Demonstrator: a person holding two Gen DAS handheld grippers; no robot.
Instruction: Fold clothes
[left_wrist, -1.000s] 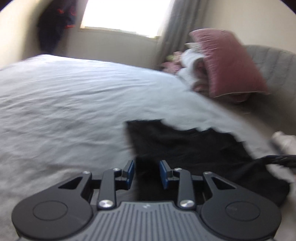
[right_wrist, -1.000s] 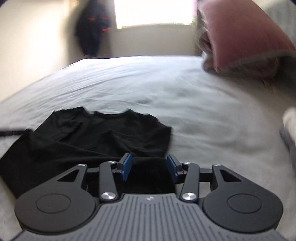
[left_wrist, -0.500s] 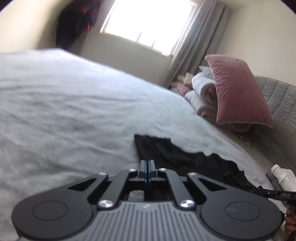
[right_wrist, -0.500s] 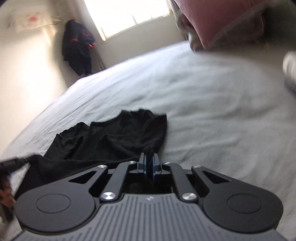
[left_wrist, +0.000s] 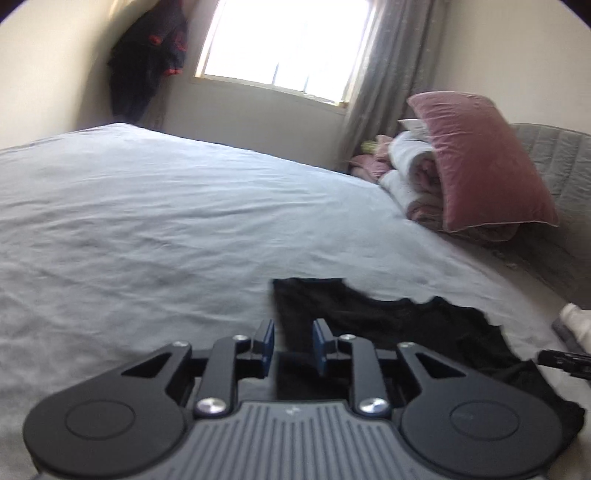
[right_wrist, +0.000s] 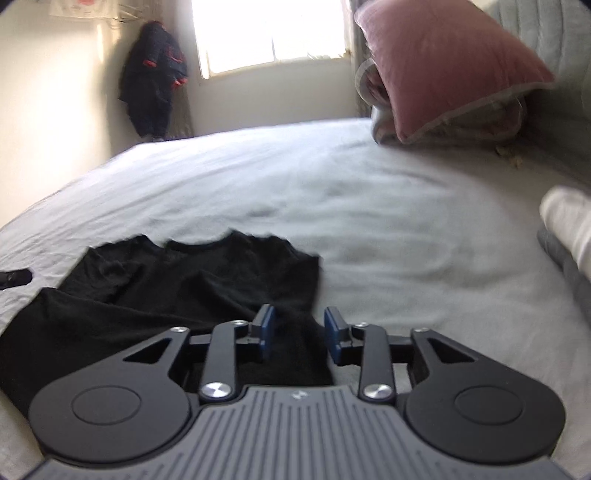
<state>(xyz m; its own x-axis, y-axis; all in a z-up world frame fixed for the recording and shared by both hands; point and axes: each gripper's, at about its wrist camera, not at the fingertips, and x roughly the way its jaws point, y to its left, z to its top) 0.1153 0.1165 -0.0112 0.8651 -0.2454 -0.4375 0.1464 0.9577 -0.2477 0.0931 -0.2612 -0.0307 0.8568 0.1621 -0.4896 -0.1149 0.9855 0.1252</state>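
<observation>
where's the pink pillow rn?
Pink pillow sits at the far right of both wrist views, propped on a stack of folded bedding against the grey headboard, well beyond the black shirt near the tongs.

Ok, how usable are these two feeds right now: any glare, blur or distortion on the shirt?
Left wrist view: the window is blown out white, the black shirt reads as a nearly detailless dark patch, and fisheye bends the bed. Right wrist view: same window glare, soft motion blur on the pink pillow, shirt folds faintly visible.
</observation>
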